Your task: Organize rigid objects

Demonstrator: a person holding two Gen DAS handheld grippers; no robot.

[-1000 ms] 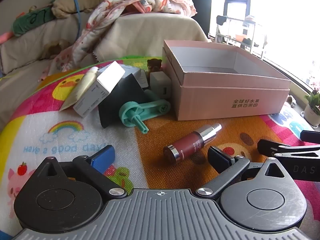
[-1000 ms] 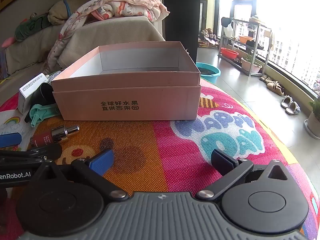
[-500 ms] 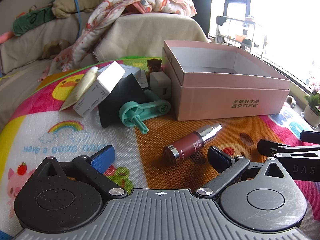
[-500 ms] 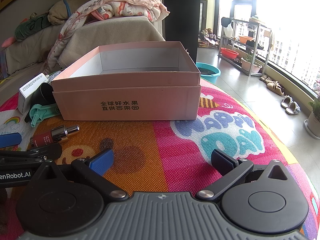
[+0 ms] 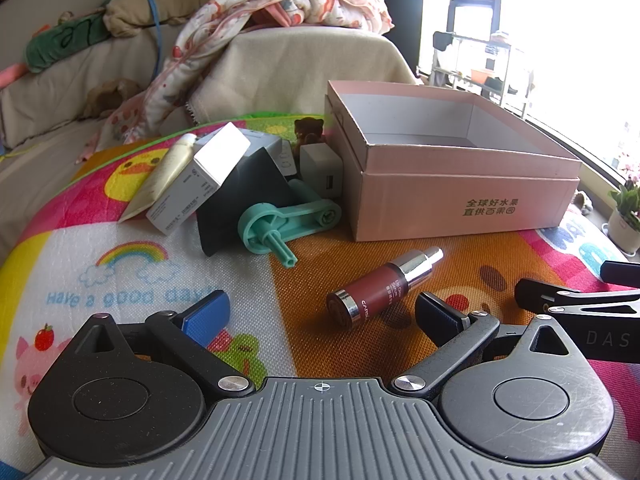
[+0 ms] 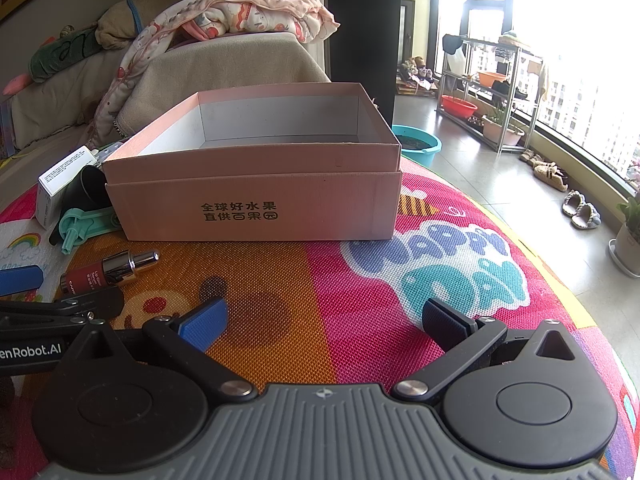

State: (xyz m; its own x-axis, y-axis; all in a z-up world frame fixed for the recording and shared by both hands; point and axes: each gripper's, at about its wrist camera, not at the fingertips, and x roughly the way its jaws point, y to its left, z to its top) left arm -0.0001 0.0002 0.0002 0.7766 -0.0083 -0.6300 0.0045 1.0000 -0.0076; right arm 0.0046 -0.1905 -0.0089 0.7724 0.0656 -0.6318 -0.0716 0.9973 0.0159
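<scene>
Maroon bottle (image 5: 378,290) lies loose before our left gripper (image 5: 322,314); both grippers spread, empty. Next: pinch it, carry to pink box (image 5: 464,200).

left gripper (image 5: 322,312): black linkage arms, silver rivets | grey ribbed body | right gripper (image 6: 324,318): same build, blue pads (image 6: 202,322)

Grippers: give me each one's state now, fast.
left gripper: open, holding nothing, red bottle just ahead.
right gripper: open, holding nothing.
</scene>
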